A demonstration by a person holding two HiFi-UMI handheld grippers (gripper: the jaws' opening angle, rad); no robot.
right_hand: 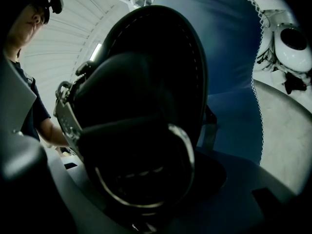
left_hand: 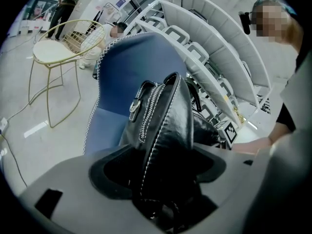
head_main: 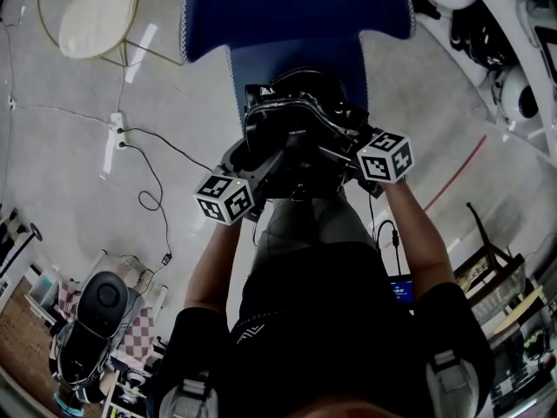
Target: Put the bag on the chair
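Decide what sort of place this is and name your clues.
Probably an indoor lab or workshop hall: a bare grey floor with a power strip lying on it, white machines at the edge, and cluttered shelves.

floor (head_main: 52, 172): grey | on it: blue chair (head_main: 296, 7), wire chair (head_main: 91, 16), power strip (head_main: 117, 131)

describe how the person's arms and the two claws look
The left claw and right claw have grey bodies, black inside the mouth. Each carries a white cube printed with black square markers: left cube, right cube. The person wears a black short-sleeved top; the forearms are bare.
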